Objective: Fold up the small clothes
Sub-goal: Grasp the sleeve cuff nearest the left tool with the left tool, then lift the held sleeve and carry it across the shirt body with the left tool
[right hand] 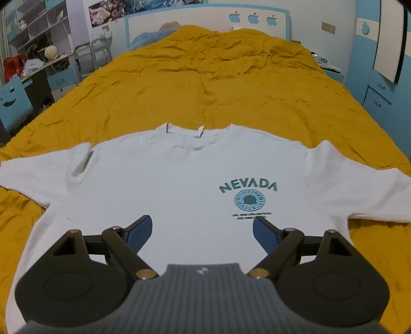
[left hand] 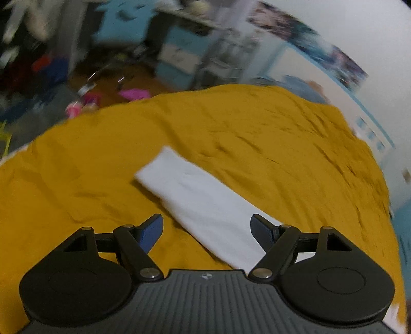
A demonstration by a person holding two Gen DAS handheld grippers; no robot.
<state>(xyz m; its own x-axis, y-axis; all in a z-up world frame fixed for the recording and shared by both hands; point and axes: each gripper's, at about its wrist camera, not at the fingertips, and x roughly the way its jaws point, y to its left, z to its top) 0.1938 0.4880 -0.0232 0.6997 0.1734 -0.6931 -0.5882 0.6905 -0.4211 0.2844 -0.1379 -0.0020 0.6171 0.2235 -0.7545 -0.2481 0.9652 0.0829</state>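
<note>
A white T-shirt with a teal NEVADA print lies flat, face up, on the yellow bedspread, collar away from me and both sleeves spread out. My right gripper is open and empty, above the shirt's lower middle. In the left wrist view a white sleeve of the shirt runs diagonally across the bedspread. My left gripper is open and empty, held over the sleeve's near part. That view is blurred.
A blue headboard and a pillow are at the bed's far end. A desk and shelves stand left of the bed, blue drawers right. Clutter lies on the floor beyond the bed's edge.
</note>
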